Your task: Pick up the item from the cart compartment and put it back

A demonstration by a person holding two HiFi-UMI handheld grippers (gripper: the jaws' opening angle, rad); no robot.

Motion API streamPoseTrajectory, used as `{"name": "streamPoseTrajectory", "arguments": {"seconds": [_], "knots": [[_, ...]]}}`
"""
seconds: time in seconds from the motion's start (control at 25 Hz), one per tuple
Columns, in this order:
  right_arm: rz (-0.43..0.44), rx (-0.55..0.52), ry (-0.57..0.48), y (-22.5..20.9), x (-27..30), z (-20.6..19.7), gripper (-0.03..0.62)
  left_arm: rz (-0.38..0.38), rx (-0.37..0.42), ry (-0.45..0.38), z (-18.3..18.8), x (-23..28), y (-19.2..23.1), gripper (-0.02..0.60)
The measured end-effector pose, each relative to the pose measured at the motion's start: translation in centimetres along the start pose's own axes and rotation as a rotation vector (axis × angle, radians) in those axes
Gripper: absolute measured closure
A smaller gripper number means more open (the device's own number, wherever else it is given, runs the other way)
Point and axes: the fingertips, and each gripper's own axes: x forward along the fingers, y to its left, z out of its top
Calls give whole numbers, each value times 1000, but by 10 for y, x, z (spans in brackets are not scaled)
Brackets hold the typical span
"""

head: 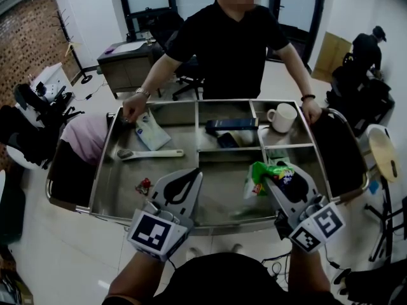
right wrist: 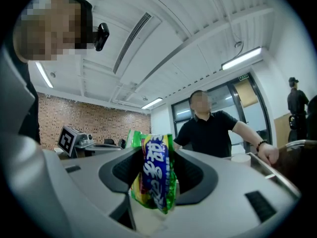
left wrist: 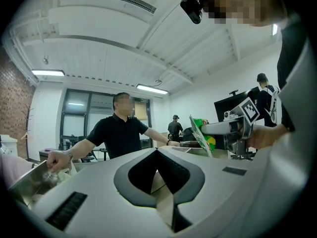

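Presently the steel cart [head: 210, 223] fills the head view, divided into one long bay on my left, two small rear bays and a wide near bay on my right. A person [head: 232, 43] stands opposite with a hand on each far corner of the rim.

My right gripper [head: 275, 178] is held level over the wide near-right bay, its jaws clamped on a green snack packet [head: 257, 178]. The right gripper view shows the packet pinched flat between the pads, its long axis upright and its lower end hanging free below the jaws. It is clear of the cart floor, close to the centre divider.

My left gripper [head: 191, 178] sits level over the near end of the left bay, jaws together with nothing between them.

Finding: the pick-up is done and the return is outstanding. The bay floor lies directly beneath the packet, so the move is a straight lowering by the right hand; the left plays no part.

Smaller contents noted: a white mug [head: 282, 116] in the rear right bay, a white spatula [head: 149, 154] and a small red item [head: 144, 185] in the left bay.
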Motion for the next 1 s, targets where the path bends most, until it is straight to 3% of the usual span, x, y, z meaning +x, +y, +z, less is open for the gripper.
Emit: {"name": "streamPoseTrajectory", "arguments": {"seconds": [0.56, 1.0], "knots": [[-1, -48, 55, -5, 28, 5, 372, 6, -3, -4, -1, -3, 3, 581], [32, -83, 165, 2, 69, -5, 368, 8, -8, -4, -4, -2, 4, 581]]}}
